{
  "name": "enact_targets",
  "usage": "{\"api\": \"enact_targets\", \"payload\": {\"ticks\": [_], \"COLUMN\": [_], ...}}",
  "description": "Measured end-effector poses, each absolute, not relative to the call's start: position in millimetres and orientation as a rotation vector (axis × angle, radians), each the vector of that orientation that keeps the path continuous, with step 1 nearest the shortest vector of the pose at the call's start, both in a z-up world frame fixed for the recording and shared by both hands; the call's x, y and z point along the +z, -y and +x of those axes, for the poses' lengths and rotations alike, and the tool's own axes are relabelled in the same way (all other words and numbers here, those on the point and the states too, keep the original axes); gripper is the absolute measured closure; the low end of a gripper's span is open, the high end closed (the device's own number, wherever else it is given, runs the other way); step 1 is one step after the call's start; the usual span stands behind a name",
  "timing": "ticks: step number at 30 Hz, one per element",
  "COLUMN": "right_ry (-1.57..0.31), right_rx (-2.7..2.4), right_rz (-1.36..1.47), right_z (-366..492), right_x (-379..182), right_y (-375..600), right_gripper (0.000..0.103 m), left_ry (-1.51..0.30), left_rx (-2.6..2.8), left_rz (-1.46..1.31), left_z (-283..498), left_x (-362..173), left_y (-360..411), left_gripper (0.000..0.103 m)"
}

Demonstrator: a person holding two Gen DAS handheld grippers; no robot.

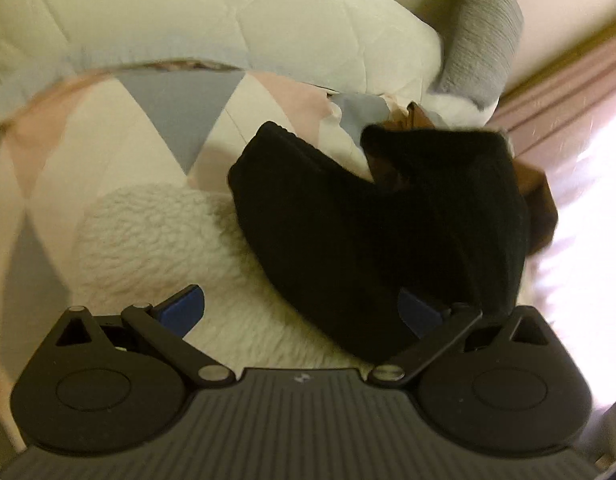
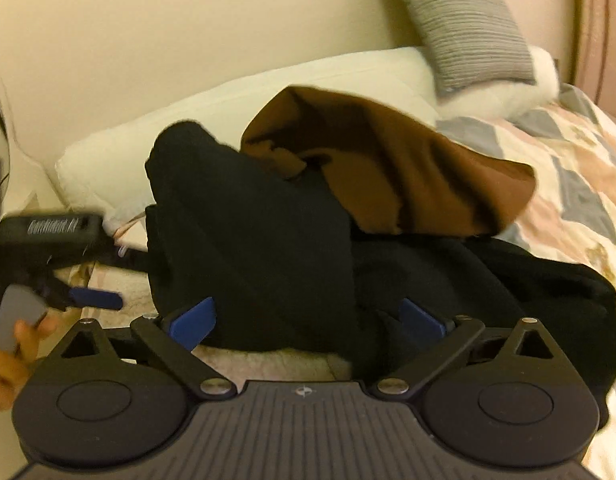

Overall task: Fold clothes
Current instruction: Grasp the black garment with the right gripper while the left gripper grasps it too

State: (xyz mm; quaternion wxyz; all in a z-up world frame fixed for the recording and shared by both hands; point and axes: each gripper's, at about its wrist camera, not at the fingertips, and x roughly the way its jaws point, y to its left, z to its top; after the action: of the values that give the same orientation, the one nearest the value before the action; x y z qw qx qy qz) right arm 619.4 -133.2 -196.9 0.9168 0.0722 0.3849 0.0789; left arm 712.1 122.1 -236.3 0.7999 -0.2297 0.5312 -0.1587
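Note:
A black knit garment [image 1: 367,220] lies crumpled on a white fleece blanket [image 1: 148,240]. One edge of it drapes over the right finger of my left gripper [image 1: 302,310], whose jaws stand wide open. In the right wrist view the same black garment [image 2: 260,240] fills the space between the spread fingers of my right gripper [image 2: 308,318], which is open too. A brown garment [image 2: 387,168] is heaped on top of the black one, and only a corner of the brown garment [image 1: 535,188] shows in the left wrist view. The left tool's blue finger [image 2: 96,298] reaches in from the left, held by a hand [image 2: 12,352].
All of it rests on a bed with a pastel patchwork quilt [image 2: 567,168]. A white pillow [image 2: 228,112] and a grey striped cushion [image 2: 467,24] lean against the cream wall behind. Pink curtains [image 1: 567,92] hang at the right, with bright light beside them.

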Motion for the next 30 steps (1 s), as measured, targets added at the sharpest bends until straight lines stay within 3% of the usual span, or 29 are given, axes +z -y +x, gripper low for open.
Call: {"api": "enact_targets", "payload": {"ticks": [3,4,5,6,7,8,9,11,13,16,23,27,30], "right_ry": [-0.795,-0.799,-0.803,-0.805,-0.804,-0.800,-0.789,-0.762,-0.728,-0.652,-0.362,-0.178,-0.121], "right_rx": [0.179,0.191,0.206,0.226,0.236,0.243,0.239,0.226,0.207,0.188,0.138,0.111,0.084], "right_rz": [0.168,0.170,0.174,0.182,0.193,0.199,0.189,0.180,0.202,0.243,0.292,0.265,0.264], "right_z": [631,633,635,636,635,633,629,619,606,582,510,425,343], "right_x": [-208,-210,-212,-213,-212,-210,-207,-198,-186,-159,-54,12,29], "right_y": [134,134,134,135,136,136,136,137,143,157,197,221,244], "right_gripper": [0.006,0.018,0.039,0.048,0.058,0.072,0.076,0.087,0.091,0.092,0.093,0.093,0.092], "left_ry": [-1.173,-1.182,-1.188,-1.181,-1.171,-1.155,-1.144,-1.123,-1.097,-1.005,-0.739,-0.585,-0.517], "left_rx": [-0.337,-0.331,-0.325,-0.321,-0.322,-0.340,-0.367,-0.382,-0.407,-0.484,-0.684,-0.794,-0.910], "left_rz": [-0.575,-0.591,-0.602,-0.590,-0.574,-0.563,-0.566,-0.548,-0.517,-0.487,-0.426,-0.389,-0.371], "left_z": [729,733,737,738,738,739,737,735,728,703,634,592,525], "left_x": [-253,-258,-262,-263,-261,-258,-254,-242,-225,-178,-50,21,53], "left_y": [-121,-119,-118,-115,-112,-110,-109,-107,-105,-93,-56,-35,-19], "left_gripper": [0.001,0.001,0.002,0.003,0.013,0.039,0.054,0.072,0.082,0.084,0.084,0.084,0.083]}}
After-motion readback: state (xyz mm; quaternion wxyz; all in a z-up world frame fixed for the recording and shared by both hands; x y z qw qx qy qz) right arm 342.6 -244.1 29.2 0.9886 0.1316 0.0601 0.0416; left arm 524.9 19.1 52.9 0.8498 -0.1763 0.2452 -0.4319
